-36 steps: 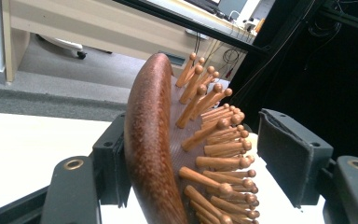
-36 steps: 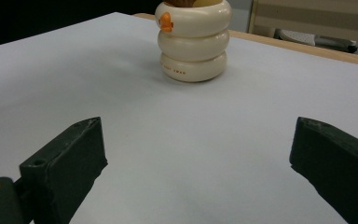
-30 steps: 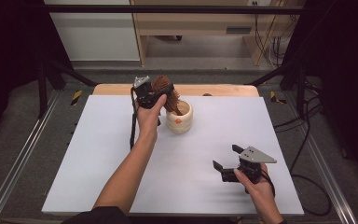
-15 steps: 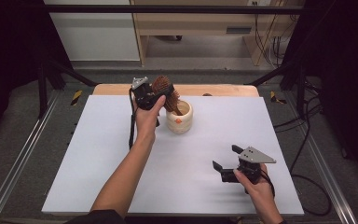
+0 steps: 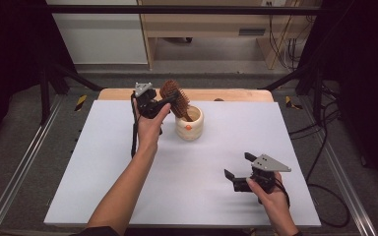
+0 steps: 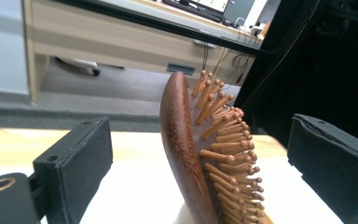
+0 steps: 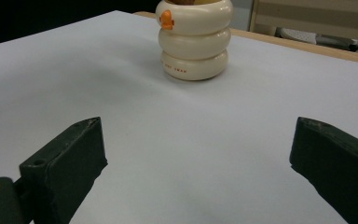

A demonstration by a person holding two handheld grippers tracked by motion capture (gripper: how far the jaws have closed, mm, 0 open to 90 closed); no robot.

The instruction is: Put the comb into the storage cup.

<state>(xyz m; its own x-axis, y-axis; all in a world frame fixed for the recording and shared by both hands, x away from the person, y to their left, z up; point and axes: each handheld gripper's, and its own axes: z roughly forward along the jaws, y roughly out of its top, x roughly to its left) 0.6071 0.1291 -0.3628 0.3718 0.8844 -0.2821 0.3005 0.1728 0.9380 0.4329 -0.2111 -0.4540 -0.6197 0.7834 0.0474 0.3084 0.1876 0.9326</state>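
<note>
Hairbrush (image 5: 174,98) stands handle-down in the cream holder (image 5: 189,125) near the counter's (image 5: 103,162) far edge — between the left claw's (image 5: 170,100) jaws, which have just been opening and no longer press it. Right claw (image 5: 236,165) hovers wide open and empty over bare counter near the front edge — well apart.

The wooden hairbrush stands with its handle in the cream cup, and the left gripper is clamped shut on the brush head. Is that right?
Not quite. The hairbrush does stand in the cream cup, but the left gripper has just been opening: in the left gripper view the head sits between the jaws with a gap on each side.
</note>
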